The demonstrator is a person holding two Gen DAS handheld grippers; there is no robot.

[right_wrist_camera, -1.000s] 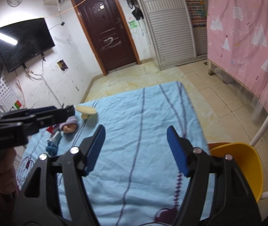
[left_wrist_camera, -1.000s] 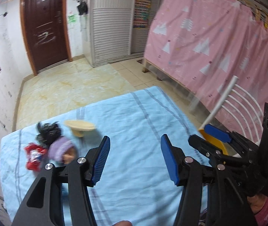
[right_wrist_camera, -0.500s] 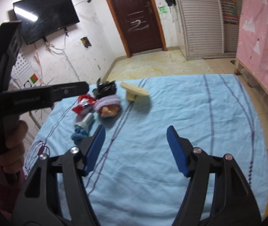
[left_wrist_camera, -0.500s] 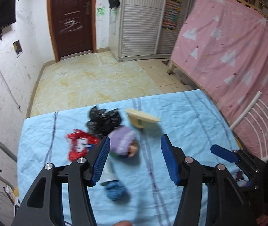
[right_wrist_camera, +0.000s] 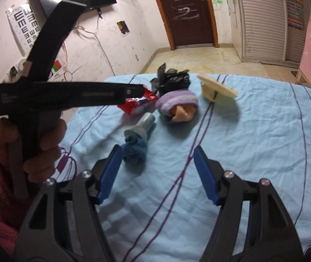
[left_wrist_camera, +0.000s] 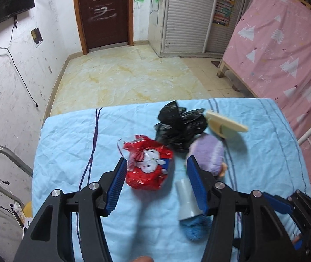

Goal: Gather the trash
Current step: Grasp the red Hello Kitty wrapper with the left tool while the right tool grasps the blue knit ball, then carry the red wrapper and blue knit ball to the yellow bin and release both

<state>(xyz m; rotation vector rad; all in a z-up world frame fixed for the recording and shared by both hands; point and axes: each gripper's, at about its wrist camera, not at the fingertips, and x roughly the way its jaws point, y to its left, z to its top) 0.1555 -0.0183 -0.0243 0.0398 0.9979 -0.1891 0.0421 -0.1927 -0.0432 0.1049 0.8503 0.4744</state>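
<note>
A red snack wrapper (left_wrist_camera: 148, 162) is seen lying on the table (left_wrist_camera: 68, 144), which is covered by a light blue cloth. Just behind the wrapper a crumpled black plastic bag (left_wrist_camera: 179, 128) is found; beside it, to the right, a purple rolled sock (left_wrist_camera: 208, 152) and a cream comb (left_wrist_camera: 225, 125). Nearer than the wrapper a white tube (left_wrist_camera: 184, 198) is laid against a blue rag (right_wrist_camera: 133, 149). The left gripper (left_wrist_camera: 156, 182) is held spread above the wrapper, nothing pinched. The right gripper (right_wrist_camera: 156, 172) is likewise spread and empty, near the rag.
</note>
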